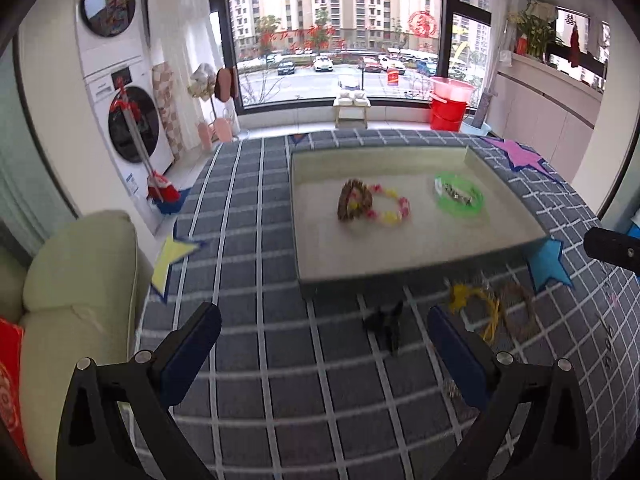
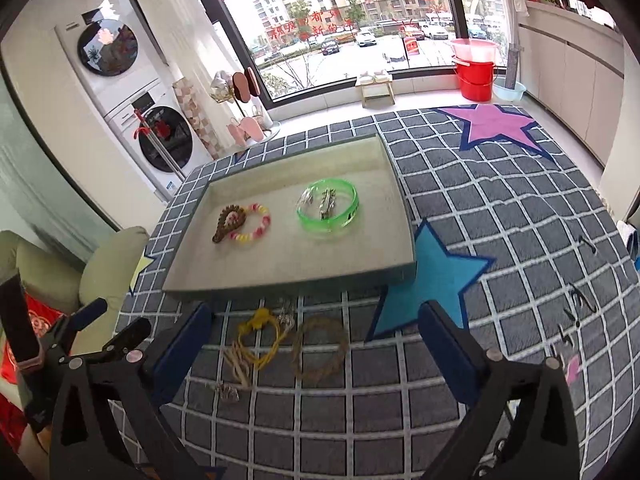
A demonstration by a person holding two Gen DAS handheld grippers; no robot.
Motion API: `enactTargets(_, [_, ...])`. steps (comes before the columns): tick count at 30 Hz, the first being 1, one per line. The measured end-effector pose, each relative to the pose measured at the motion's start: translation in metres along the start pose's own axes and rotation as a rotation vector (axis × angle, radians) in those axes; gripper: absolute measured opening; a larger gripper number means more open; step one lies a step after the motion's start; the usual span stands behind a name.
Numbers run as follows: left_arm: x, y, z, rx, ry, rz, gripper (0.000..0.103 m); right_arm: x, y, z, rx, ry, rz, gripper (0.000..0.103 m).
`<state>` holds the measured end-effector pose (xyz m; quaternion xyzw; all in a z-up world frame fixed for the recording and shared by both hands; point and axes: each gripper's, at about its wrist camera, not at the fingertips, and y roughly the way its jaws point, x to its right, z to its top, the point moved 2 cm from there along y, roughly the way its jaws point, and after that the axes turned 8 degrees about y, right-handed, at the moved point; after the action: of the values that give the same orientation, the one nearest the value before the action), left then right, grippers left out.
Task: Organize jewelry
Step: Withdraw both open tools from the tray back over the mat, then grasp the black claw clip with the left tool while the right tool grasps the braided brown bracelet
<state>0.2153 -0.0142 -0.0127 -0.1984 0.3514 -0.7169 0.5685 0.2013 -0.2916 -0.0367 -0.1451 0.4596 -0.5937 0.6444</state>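
Observation:
A shallow grey tray (image 1: 420,268) (image 2: 288,282) lies on the checked cloth. In it are a brown bead bracelet (image 1: 352,200) (image 2: 228,220), a pink-and-yellow bead bracelet (image 1: 394,210) (image 2: 256,224) and a green bangle (image 1: 460,200) (image 2: 328,208) with a silver clip inside. In front of the tray lie a black hair clip (image 1: 386,322), a yellow cord bracelet (image 1: 480,304) (image 2: 260,336) and a brown cord bracelet (image 1: 518,308) (image 2: 320,346). My left gripper (image 1: 324,344) is open over the black clip. My right gripper (image 2: 316,352) is open over the cord bracelets.
The cloth has star patches: yellow (image 1: 172,256), blue (image 2: 432,280), pink (image 2: 496,124). A pale sofa (image 1: 76,280) is at the left. Washing machines (image 1: 124,92) and red buckets (image 2: 476,68) stand beyond the table. A small silver piece (image 2: 228,392) lies near the yellow cord.

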Motion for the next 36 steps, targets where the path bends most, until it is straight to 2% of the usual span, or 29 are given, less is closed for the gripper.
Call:
enactTargets(6, [0.01, 0.003, -0.02, -0.03, -0.001, -0.003, 0.103, 0.005, 0.008, -0.023, -0.081, -0.007, -0.056, 0.103])
enactTargets(14, [0.008, 0.016, -0.036, -0.088, -0.064, -0.005, 0.103, 0.019, 0.016, -0.043, -0.139, 0.023, -0.107, 0.103])
enactTargets(24, [0.008, 0.029, -0.04, -0.115, -0.085, 0.001, 0.103, 0.03, 0.031, -0.048, -0.161, 0.046, -0.174, 0.103])
enactTargets(36, [0.013, 0.047, -0.026, -0.117, -0.07, 0.008, 0.103, 0.027, 0.056, -0.039, -0.167, 0.009, -0.238, 0.103])
